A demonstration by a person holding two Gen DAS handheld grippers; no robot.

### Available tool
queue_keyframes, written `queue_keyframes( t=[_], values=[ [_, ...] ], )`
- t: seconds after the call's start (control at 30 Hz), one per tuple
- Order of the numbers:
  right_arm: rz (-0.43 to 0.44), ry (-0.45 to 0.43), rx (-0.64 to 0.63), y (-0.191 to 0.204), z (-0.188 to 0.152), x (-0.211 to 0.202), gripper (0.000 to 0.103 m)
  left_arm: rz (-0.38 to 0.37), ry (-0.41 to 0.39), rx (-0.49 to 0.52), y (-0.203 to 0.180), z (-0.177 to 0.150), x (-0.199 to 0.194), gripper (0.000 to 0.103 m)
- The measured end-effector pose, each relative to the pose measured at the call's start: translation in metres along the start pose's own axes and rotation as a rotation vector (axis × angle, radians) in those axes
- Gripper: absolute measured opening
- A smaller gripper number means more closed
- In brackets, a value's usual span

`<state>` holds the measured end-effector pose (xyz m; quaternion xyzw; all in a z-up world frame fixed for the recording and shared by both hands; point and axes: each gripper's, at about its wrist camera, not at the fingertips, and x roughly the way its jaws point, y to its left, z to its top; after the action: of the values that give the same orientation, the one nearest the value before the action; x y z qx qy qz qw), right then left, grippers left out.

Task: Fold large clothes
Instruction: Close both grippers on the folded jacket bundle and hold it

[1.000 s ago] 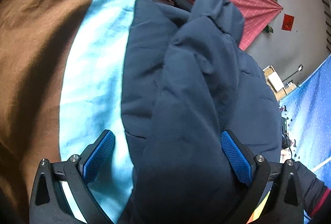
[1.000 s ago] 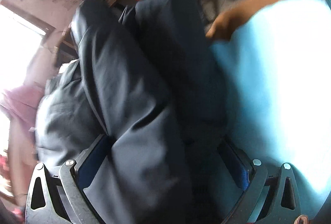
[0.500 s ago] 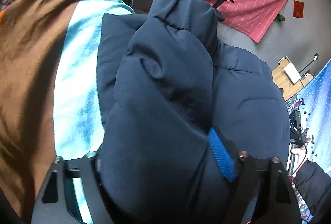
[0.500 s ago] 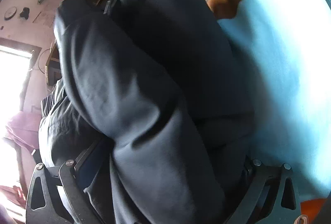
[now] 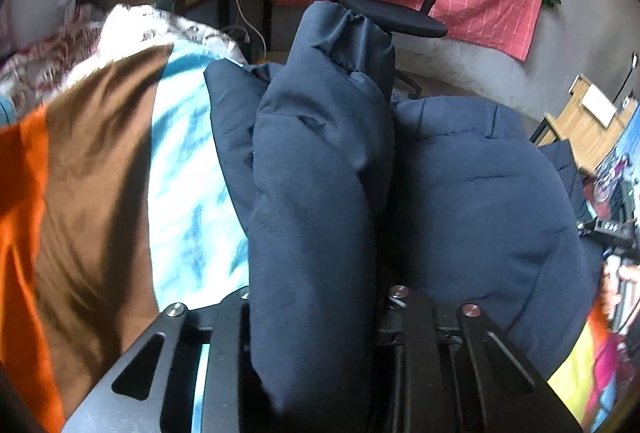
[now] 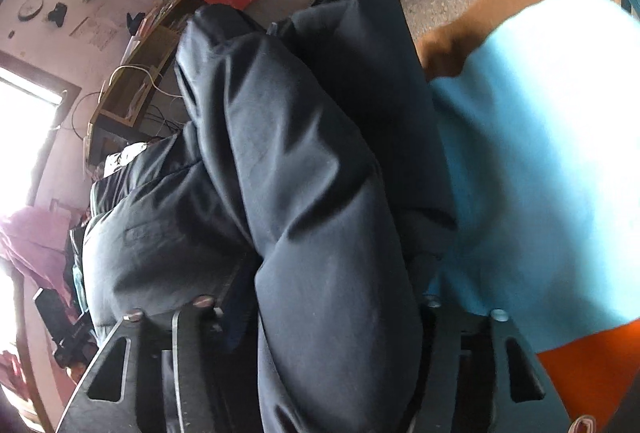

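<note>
A navy padded jacket (image 5: 472,201) was spread over a bedsheet (image 5: 188,193) striped in light blue, brown and orange, with 1 sleeve (image 5: 320,161) raised off the body of the garment. The left gripper (image 5: 314,313) was closed on that sleeve, its fingers buried in the padding (only the black frame showed). In the right wrist view, the right gripper (image 6: 332,309) was likewise clamped on a thick roll of the same jacket (image 6: 304,169), the bedsheet (image 6: 540,161) lying just beside it.

Slippage was judged the main risk: the shell fabric looked smooth and the filling compressible, so a bulky fold could be squeezed out of either grip. If the 2 grippers were moved unevenly, the fold could be skewed. The bedsheet might also be dragged along, and the sleeve could spring back once released.
</note>
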<state>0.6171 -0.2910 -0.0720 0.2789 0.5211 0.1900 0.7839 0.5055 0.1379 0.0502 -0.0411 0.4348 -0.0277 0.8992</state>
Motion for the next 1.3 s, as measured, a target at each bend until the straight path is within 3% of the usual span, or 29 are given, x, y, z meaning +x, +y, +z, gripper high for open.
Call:
queue_keyframes(
  t=[0.17, 0.23, 0.43, 0.73, 1.3],
  values=[
    [-0.034, -0.014, 0.001, 0.01, 0.0, -0.009, 0.036, 0.063, -0.029, 0.021, -0.014, -0.01, -0.01, 0.016],
    [-0.047, -0.033, -0.024, 0.01, -0.003, -0.014, 0.029, 0.062, -0.042, 0.004, -0.013, -0.01, -0.013, 0.014],
    [-0.054, -0.068, -0.097, 0.036, -0.005, -0.036, 0.02, 0.032, -0.075, -0.04, -0.01, 0.002, -0.031, 0.012],
    [-0.008, -0.116, -0.145, 0.075, -0.008, -0.068, 0.019, 0.026, -0.118, -0.053, -0.01, 0.014, -0.069, 0.012],
    [0.029, -0.129, -0.228, 0.116, -0.048, -0.133, 0.019, 0.016, -0.172, -0.034, -0.024, -0.009, -0.159, 0.012]
  ],
)
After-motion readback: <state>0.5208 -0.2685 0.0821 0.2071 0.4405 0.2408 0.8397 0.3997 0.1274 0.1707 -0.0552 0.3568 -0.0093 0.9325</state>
